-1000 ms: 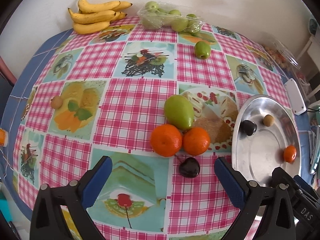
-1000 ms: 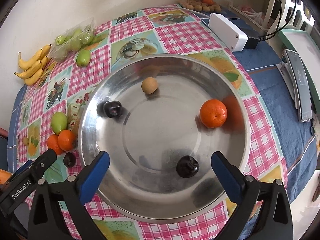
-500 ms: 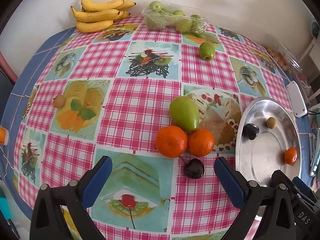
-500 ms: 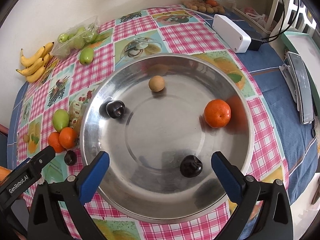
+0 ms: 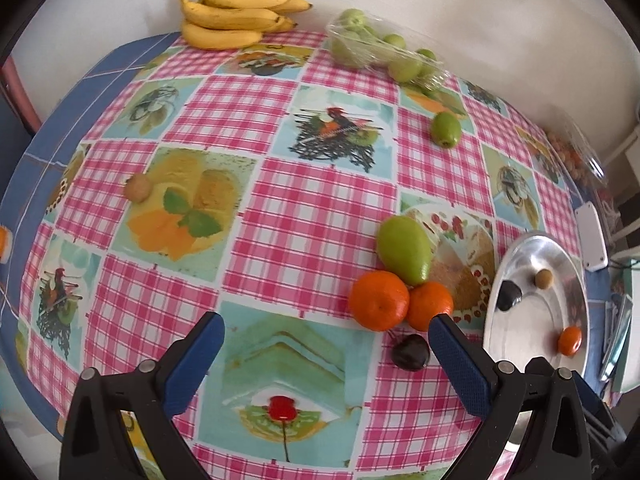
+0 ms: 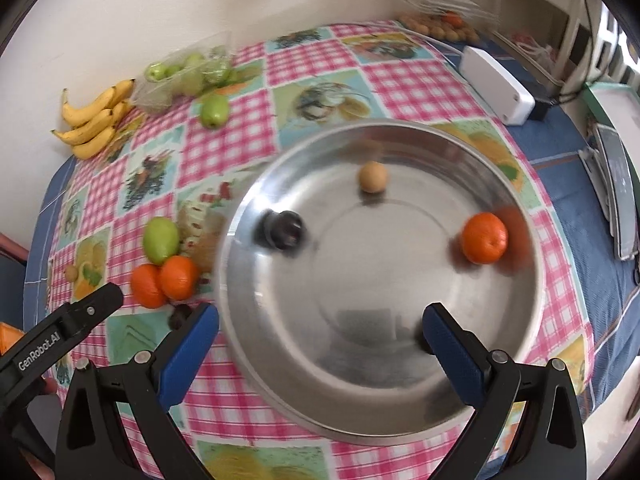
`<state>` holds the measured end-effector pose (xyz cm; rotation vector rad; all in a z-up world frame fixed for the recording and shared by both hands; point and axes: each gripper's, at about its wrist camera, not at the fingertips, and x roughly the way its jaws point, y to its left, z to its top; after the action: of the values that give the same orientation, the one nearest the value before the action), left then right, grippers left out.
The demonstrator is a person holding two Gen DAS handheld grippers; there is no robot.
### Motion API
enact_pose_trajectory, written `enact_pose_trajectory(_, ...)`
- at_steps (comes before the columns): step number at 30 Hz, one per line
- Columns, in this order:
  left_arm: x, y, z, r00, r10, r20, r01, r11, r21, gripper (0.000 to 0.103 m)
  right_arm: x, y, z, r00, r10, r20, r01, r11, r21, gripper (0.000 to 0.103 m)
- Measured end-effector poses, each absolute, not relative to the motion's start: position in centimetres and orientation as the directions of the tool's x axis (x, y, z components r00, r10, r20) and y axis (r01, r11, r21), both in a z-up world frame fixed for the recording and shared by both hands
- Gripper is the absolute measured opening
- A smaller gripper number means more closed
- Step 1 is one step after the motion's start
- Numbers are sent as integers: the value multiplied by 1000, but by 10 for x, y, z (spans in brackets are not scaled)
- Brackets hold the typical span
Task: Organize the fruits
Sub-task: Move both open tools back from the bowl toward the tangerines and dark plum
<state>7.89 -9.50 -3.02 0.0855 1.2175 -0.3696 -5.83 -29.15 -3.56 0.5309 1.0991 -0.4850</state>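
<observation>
My left gripper [image 5: 320, 336] hangs open and empty over the checked tablecloth. Just ahead to its right lie a dark plum [image 5: 410, 353], two oranges [image 5: 378, 300] and a green mango [image 5: 404, 250]. The steel bowl [image 5: 536, 320] sits at the far right. My right gripper [image 6: 320, 324] is open and empty above the bowl [image 6: 380, 280], which holds an orange [image 6: 484, 238], a dark plum [image 6: 284, 229] and a small brown fruit [image 6: 373, 176]. A second dark plum [image 6: 419, 336] is mostly hidden behind the right finger.
Bananas [image 5: 236, 12] and a clear bag of green fruits [image 5: 384, 48] lie along the back wall. A loose green fruit [image 5: 445, 130] and a small brown fruit [image 5: 137, 188] are on the cloth. A white box [image 6: 496, 84] lies beyond the bowl.
The left gripper has swung left, so the fruit cluster now lies toward its right finger. The right gripper has shifted left over the bowl, and the near plum now lies behind its right finger.
</observation>
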Motion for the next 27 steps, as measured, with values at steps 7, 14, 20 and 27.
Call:
enact_pose_trajectory(7,96,-62,-31,291,-243,-925,233,956,-178,103,-34,-258,-31,398,-77,-914,537,828,164,102)
enact_pose_trajectory(14,110,-31,-27,324,-231,-918,178,967,-181,103,-13,-226,-30,418,-45,-908,469,866,173,102)
enact_pose_trajectory(20,118,-18,-23,346,-238,-908,174,967,-188,103,3,-201,-29,443,-5,-896,410,890,198,102)
enact_pose_trajectory(27,117,-31,-27,307,-290,-906,237,946,-222,103,8,-194,-39,423,4,-906,395,899,189,98)
